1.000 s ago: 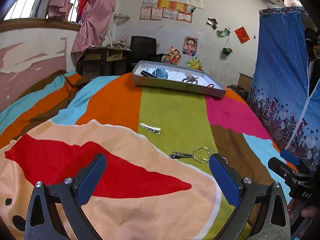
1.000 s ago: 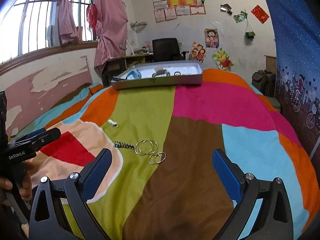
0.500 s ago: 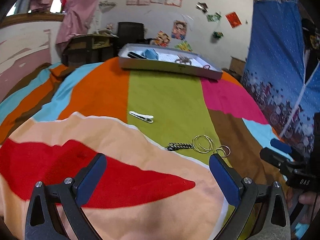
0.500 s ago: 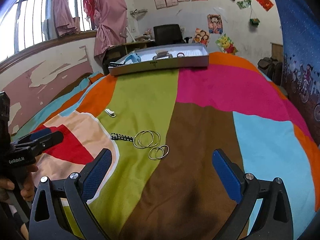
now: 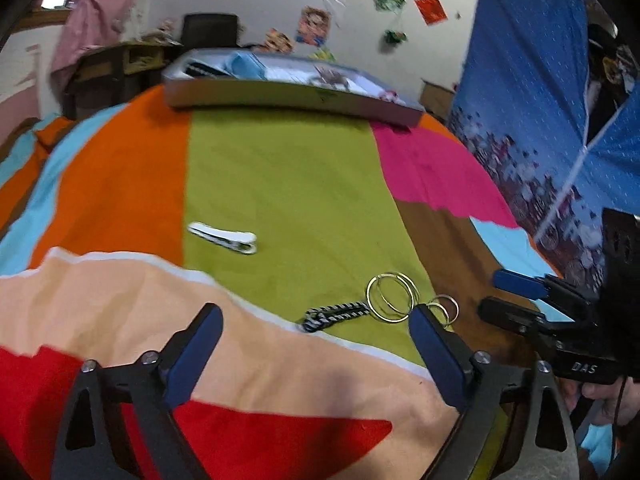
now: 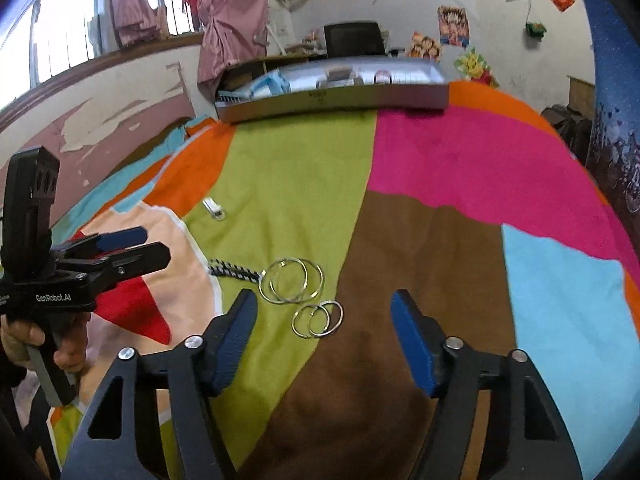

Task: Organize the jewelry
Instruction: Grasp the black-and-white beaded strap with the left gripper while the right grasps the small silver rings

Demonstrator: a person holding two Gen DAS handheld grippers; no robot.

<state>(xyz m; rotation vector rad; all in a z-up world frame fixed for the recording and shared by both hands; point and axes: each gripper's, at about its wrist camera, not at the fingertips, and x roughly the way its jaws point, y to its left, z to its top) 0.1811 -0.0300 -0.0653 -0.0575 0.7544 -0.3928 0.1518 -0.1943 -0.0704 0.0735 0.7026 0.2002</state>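
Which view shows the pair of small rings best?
The right wrist view: both small rings lie whole on the bedspread, just ahead of the closing, empty right gripper. In the left wrist view they sit partly hidden behind a fingertip.

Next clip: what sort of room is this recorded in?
Most likely a lived-in bedroom. The work surface is a bed under a multicoloured patchwork bedspread, pink curtains hang by a barred window, and cartoon posters cover the white wall above a desk with a black office chair.
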